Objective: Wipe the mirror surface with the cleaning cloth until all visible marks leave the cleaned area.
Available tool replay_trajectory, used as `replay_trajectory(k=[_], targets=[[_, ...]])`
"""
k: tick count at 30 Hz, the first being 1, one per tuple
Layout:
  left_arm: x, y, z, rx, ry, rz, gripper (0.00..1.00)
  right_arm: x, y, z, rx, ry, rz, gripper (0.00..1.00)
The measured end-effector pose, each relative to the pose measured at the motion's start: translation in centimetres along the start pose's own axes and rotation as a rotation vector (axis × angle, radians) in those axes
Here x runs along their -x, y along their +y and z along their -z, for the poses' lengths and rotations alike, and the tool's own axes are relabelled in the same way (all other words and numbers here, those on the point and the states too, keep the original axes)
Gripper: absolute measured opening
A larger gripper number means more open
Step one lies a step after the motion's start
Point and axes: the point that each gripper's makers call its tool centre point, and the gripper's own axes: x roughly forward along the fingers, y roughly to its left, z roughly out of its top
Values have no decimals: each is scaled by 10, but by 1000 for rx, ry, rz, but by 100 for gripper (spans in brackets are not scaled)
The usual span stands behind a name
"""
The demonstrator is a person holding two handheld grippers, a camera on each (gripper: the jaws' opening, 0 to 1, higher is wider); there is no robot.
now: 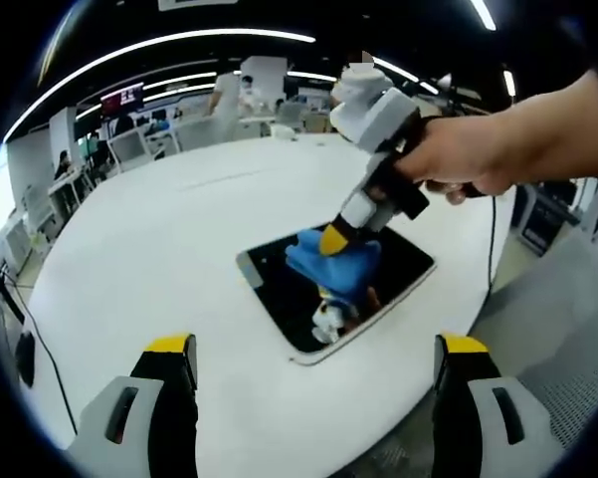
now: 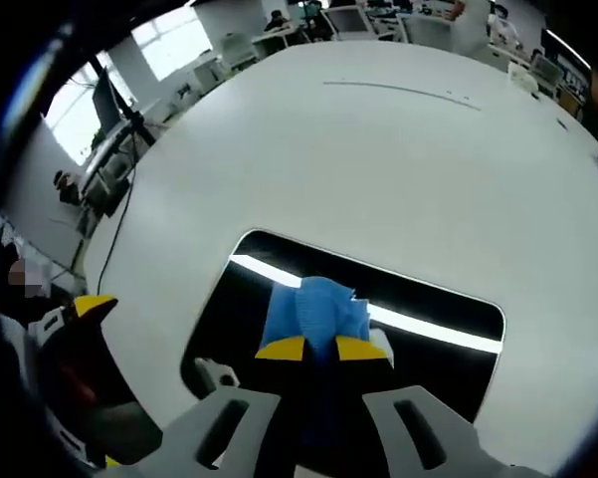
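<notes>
Flat rectangular dark mirror with a pale rounded frame [image 1: 403, 261] lies on a large white round table [image 1: 169, 249], near the table edge in the left gripper view. Crumpled blue cleaning cloth [image 1: 338, 261] sits on the glass around the middle, pressed down by the right gripper [image 1: 333, 239], held in a person's hand [image 1: 468, 159]. Its yellow-tipped jaws are drawn close and pinch the cloth; the tips are partly buried in the fabric, so the exact contact is hard to see. In the right gripper view the same cloth [image 2: 316, 311] bunches between that gripper's [image 2: 319, 348] jaws, and the mirror [image 2: 438, 299] reflects bright ceiling light strips.

Left gripper [image 1: 314, 344] hovers apart from the mirror, its jaws spread wide with nothing between them, lower bodies cut off by the frame bottom. It also shows at the lower left of the right gripper view [image 2: 80, 311], mostly cropped and blurred.

Marks on the glass cannot be made out: reflections and the cloth cover much of it. A small pale object in the reflection below the cloth is unclear. Background office desks [image 1: 129, 144] are distorted.
</notes>
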Motion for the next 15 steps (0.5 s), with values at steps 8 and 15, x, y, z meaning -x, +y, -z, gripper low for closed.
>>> replay_trajectory(k=[8, 15], targets=[[-1, 0, 0, 1, 3, 2, 99, 12, -31, 9, -42, 10, 30, 4], [-1, 0, 0, -4, 4, -3, 99, 16, -43, 14, -51, 16, 42, 4]])
